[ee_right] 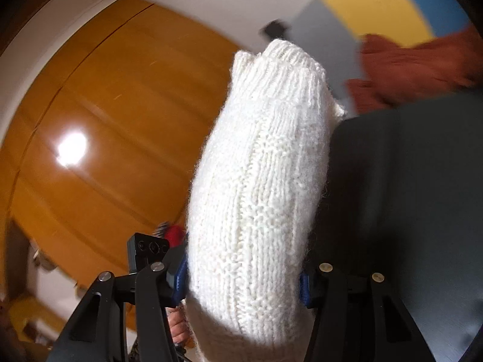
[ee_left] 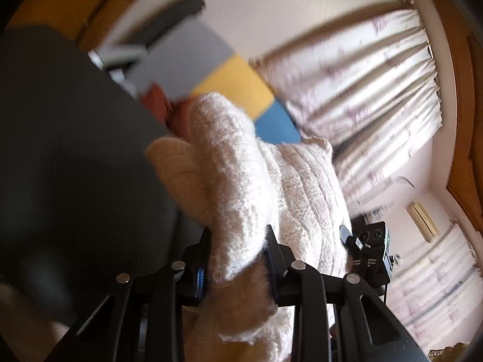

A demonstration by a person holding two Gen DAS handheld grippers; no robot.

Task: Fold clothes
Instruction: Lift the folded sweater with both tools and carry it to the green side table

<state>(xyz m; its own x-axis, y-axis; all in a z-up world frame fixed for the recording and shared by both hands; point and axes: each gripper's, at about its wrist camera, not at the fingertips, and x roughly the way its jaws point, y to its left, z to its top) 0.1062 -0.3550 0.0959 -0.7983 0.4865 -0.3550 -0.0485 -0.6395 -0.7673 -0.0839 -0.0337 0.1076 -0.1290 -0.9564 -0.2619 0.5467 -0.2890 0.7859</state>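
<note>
Through the left wrist camera we see our left gripper [ee_left: 238, 259] clenched on a thick fold of the cream-white knitted sweater [ee_left: 259, 181]; the wool is squeezed between the two black fingers [ee_left: 276, 259] and bulges out above and below them. The sweater is lifted off any surface and stretches away to the right, where the other black gripper [ee_left: 366, 250] shows at its far edge. To the left a broad dark grey surface [ee_left: 69, 157] fills much of the picture. Beyond the wool lie blurred mats in grey, yellow and blue [ee_left: 232, 75], a rust-red cloth [ee_left: 157, 99] just beside them, and pale patterned curtains [ee_left: 377, 90] against the white wall.

Through the right wrist camera we see our right gripper [ee_right: 244, 283] grasping a wide ribbed roll of the same sweater, which stands up between the fingers [ee_right: 178, 277] with its ribbed hem at the top. The blue pads press on both sides of the knit. Behind it on the left is a glossy orange-brown wooden panel [ee_right: 120, 114] with a bright glare spot; on the right is the dark grey surface, and above it the rust-red cloth, heavily blurred. Low on the left, the left gripper's black camera block [ee_right: 148, 252] peeks out beside the wool.
</note>
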